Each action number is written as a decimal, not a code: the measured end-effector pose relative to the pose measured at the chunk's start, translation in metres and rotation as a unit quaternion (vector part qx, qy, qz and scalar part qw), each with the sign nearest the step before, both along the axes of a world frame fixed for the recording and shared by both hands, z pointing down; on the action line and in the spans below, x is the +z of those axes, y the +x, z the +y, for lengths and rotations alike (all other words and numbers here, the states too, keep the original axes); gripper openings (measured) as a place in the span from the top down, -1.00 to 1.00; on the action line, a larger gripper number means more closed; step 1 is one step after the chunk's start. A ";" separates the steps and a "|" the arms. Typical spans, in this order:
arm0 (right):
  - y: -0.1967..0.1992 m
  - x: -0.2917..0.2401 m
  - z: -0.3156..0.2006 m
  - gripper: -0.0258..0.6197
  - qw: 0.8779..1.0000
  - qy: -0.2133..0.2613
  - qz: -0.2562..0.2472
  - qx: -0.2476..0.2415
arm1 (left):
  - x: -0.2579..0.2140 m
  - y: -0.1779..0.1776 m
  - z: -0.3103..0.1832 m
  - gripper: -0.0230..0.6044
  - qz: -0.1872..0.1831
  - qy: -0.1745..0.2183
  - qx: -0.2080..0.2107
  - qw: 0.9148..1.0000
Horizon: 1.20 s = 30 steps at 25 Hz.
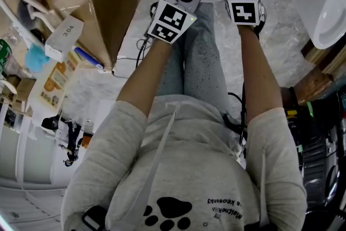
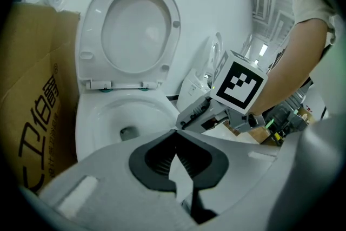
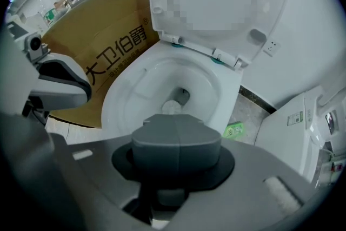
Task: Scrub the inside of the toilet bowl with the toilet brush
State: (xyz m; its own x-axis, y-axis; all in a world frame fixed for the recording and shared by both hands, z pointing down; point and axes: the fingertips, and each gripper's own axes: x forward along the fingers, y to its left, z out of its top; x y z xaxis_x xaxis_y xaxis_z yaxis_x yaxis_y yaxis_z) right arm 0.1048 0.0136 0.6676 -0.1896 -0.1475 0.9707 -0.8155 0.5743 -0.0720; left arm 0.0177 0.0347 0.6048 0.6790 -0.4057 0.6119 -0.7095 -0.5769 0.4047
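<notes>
Toilet bowl (image 3: 127, 94): stands at the far edge of the floor against the wall, seat (image 2: 132, 30) raised, directly ahead of both grippers. A cardboard box (image 2: 32, 116) stands just beside it on the left.

Left gripper (image 2: 175, 135): fingers together at the tips, nothing between them. Right gripper (image 3: 175, 140): fingers pressed fully together, also empty.

Toilet brush: not identified in any view. A blue tuft (image 1: 35, 57) among the clutter at the left edge of the floor may be a brush head, but it is too small to tell.

Handling, as a judgement: a brush of this kind should be light, with a stiff handle and springy bristles (likely slippery if wet). Take hold high on the handle, well clear of the head.

View differences: only the head view shows the clutter at the left and a second fixture (image 1: 324, 2) at the right. Only the right gripper view shows the drain and a green packet (image 3: 233, 130) on the floor.
</notes>
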 end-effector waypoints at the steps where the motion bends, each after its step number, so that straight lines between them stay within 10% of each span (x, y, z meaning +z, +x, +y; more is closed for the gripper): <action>1: -0.004 0.000 0.002 0.45 1.000 -0.002 -0.001 0.003 | 0.000 0.000 0.002 0.93 0.000 0.000 0.000 1.000; 30: -0.019 -0.103 0.028 0.45 0.999 -0.013 -0.009 0.030 | -0.084 -0.008 0.016 0.93 0.009 -0.012 -0.004 1.000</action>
State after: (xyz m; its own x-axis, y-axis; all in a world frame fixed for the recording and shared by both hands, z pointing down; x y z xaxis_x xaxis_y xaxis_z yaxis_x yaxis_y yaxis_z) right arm 0.0861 0.0419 0.5644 -0.1988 -0.1332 0.9710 -0.8471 0.5216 -0.1019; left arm 0.0097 0.0511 0.5208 0.6873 -0.3956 0.6092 -0.7060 -0.5611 0.4321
